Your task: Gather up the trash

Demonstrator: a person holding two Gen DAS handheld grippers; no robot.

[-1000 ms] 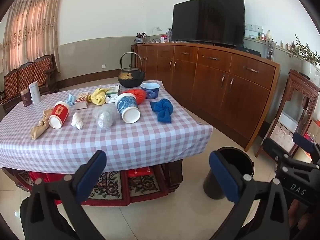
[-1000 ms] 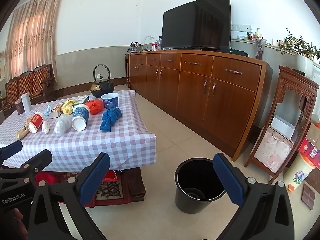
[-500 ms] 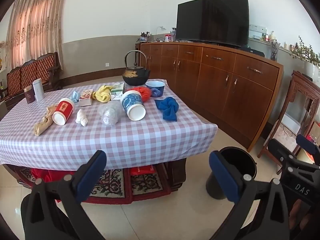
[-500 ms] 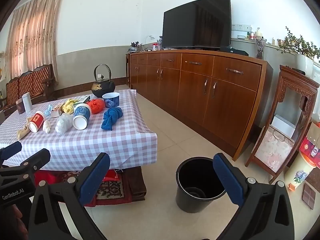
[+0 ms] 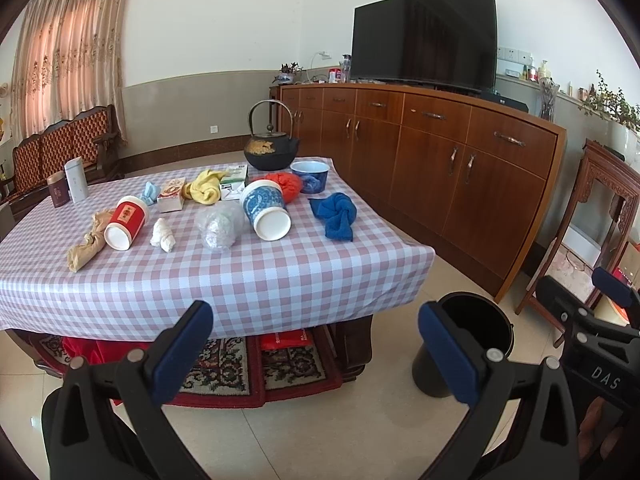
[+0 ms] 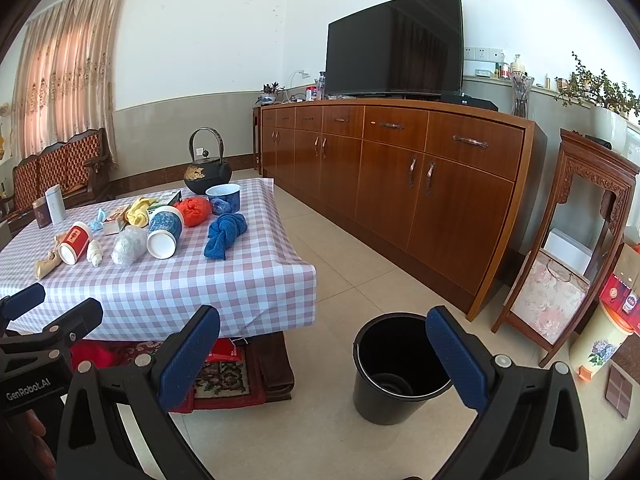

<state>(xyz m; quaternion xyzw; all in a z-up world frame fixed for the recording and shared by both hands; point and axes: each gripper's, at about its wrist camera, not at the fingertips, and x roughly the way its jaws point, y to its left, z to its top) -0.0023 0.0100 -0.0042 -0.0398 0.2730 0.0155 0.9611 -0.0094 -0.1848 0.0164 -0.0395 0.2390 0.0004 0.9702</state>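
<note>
We see a low table (image 5: 248,280) under a pink checked cloth carrying a black iron kettle (image 5: 271,152), a blue bowl (image 5: 310,175), two tipped cups (one red (image 5: 125,222), one blue (image 5: 266,210)), a crumpled plastic bag (image 5: 219,227) and a knotted blue cloth (image 5: 335,215)

Black bin (image 6: 394,368) upright on floor right of table (image 5: 208,280); on table: red cup (image 5: 125,222) and blue cup (image 5: 266,210) tipped over, crumpled plastic (image 5: 219,227), white wad (image 5: 163,235).

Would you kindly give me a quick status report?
Left gripper and right gripper open, empty. Crumpled clear plastic wrap on checked table, untouched. Black bin on floor. Path clear.
</note>
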